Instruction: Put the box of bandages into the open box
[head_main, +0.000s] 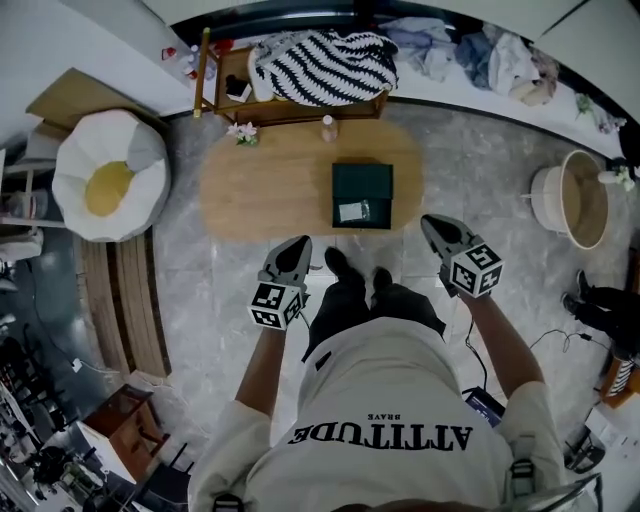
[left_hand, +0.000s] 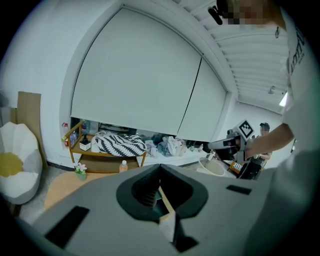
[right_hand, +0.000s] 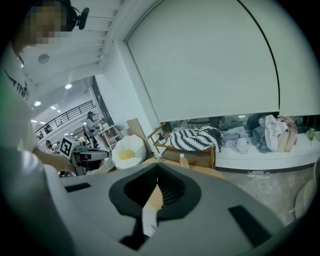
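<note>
The box of bandages (head_main: 352, 211) looks to be the small pale pack lying inside the open box (head_main: 362, 176), toward the 7 o'clock corner of its dark green floor; it is too small to read any print. Its long axis runs from 9 to 3 o'clock in the head view. The open box sits on the oval wooden table (head_main: 270, 190), right of the table's middle.

By that reading the task is already done. The 2 grippers are held up off the table, on the person's side of it. From the left gripper (head_main: 296, 246) the pack lies at about 2 o'clock, and from the right gripper (head_main: 433, 224) at about 9 o'clock; the left is a little nearer. In each gripper view the jaws meet at the tips with nothing between them.

A small bottle (head_main: 328, 128) stands at the table's 12 o'clock edge
</note>
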